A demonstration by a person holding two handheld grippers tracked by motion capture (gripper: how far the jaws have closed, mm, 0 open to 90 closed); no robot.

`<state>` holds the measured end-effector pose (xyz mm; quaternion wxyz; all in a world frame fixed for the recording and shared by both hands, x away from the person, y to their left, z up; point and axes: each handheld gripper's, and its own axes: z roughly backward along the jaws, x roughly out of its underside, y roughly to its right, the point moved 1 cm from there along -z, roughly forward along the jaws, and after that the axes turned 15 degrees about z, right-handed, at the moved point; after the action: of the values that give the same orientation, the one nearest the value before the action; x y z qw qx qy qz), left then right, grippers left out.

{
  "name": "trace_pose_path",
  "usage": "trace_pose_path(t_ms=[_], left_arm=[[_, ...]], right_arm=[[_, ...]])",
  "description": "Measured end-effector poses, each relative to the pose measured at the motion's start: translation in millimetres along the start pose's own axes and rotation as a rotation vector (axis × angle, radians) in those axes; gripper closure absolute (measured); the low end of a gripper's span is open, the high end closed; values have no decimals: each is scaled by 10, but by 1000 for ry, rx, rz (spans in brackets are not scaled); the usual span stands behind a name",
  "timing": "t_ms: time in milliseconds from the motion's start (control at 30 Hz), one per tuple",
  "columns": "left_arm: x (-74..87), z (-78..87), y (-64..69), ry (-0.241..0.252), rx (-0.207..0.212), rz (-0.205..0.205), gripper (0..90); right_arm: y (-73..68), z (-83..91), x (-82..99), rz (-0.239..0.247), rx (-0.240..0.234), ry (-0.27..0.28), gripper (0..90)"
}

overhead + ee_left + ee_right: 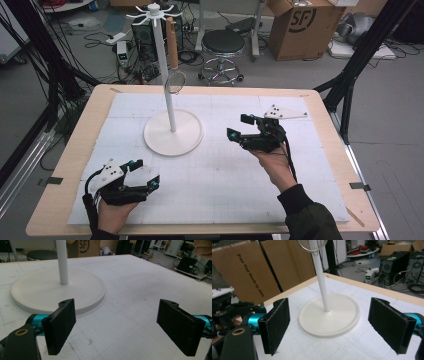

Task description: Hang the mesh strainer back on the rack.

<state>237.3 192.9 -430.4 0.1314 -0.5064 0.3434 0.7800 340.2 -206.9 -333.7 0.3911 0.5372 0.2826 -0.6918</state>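
Strainer (175, 81) hung by its wooden handle from the white stand (172, 132) — off the mat, so drip-free and reachable. Right gripper (239, 127) just beside the stand's base, jaws wide, nothing between; left gripper (146, 172) nearer than the base, likewise agape. White foam mat (225, 175) beneath — cluttered workshop, cardboard box (305, 27) beyond.

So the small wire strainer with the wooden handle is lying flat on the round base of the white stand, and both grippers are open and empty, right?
Not quite. The small wire strainer with the wooden handle hangs from a hook at the top of the white stand, above the round base, as the high view shows. The left gripper and right gripper are indeed open and empty.
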Motion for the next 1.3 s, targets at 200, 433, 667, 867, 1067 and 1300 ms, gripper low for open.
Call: trace_pose_path(t_ms=[200,433,667,867,1067,1300], left_arm=[[-19,-22,-4,10,0,4,162],[-49,-33,-7,18,0,11,162],[-69,-78,38,12,11,-7,162],[-81,-126,35,29,36,19,163],[-81,-145,50,28,41,14,162],[-81,-188,62,24,49,11,163]], right_arm=[[-49,128,181,12,18,-26,169],[-75,281,359,27,38,-42,158],[-81,392,581,10,60,-60,158],[-112,472,777,9,85,-78,158],[-105,561,941,-7,115,-81,158],[-93,670,1114,-24,149,-82,158]])
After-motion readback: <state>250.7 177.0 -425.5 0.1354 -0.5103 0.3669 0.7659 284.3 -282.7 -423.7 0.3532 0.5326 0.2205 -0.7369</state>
